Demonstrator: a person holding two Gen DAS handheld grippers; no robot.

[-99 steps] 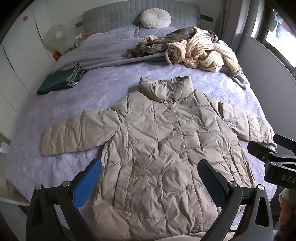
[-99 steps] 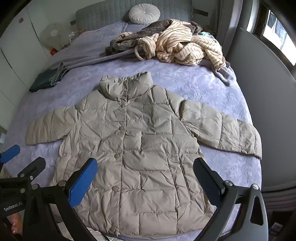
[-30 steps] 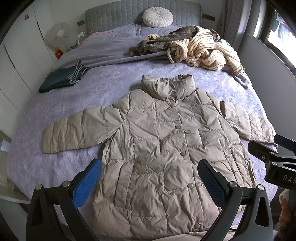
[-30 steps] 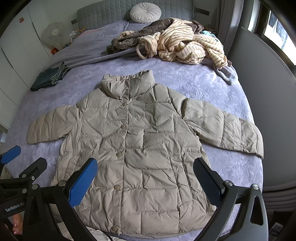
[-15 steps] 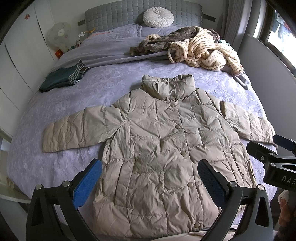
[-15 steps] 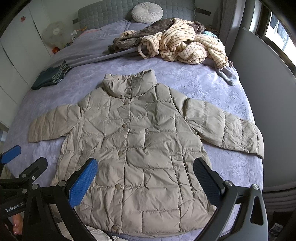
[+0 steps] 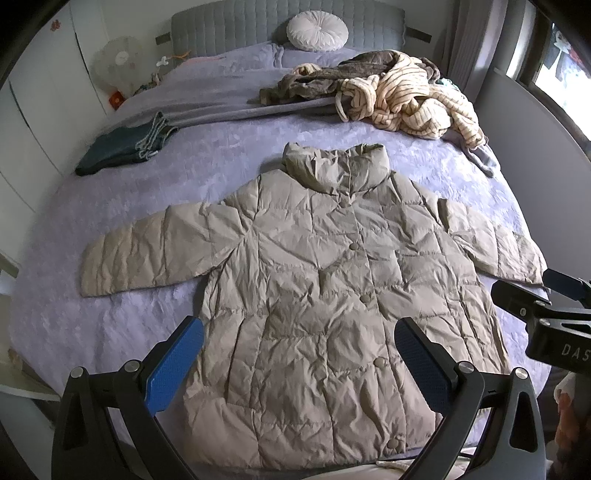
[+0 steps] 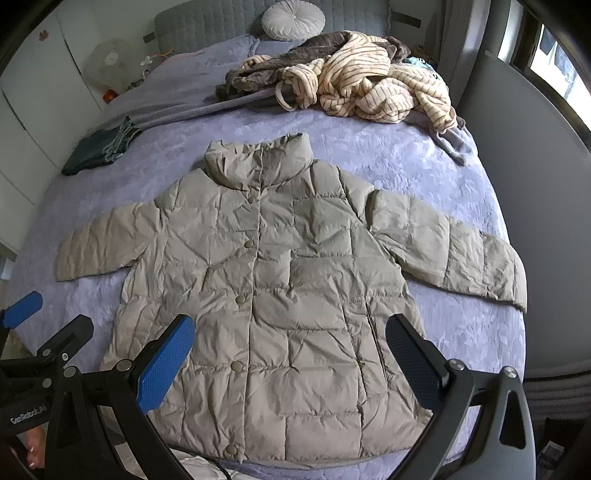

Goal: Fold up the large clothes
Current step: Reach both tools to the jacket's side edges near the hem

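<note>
While both grippers hang above the foot of the bed, a beige quilted puffer jacket point(image 7: 325, 295) point(image 8: 280, 288) lies spread flat, front side up, on the lavender bedspread point(image 7: 110, 325) point(image 8: 406, 162). Its stand-up collar point(image 7: 334, 168) points toward the grey headboard point(image 7: 236, 27), its hem toward the cameras. Both sleeves are stretched out sideways, the placket is snapped shut, and 5 round snaps point(image 7: 354, 246) run down the front in the left wrist view. The fabric is wrinkled all over its square quilting.

The left gripper point(image 7: 299, 363) hovers over the lower part of the jacket with its blue-padded fingers wide apart, nothing between them. The right gripper point(image 8: 290, 360) is likewise spread wide and empty above the hem.

In the left wrist view the cuff of the jacket's far sleeve is partly covered by the right gripper's black frame at the frame edge. The hem's lowest corners are masked by each gripper's own arms. At the bottom edge something white shows below the hem, cut off and unclear.

Beyond the collar, a heap of striped cream clothing point(image 7: 410, 96) overlaps a brown garment point(image 7: 314, 83). Folded dark jeans point(image 7: 125, 147) lie near the bed's edge, and a round white cushion point(image 7: 317, 29) leans against the headboard.
</note>
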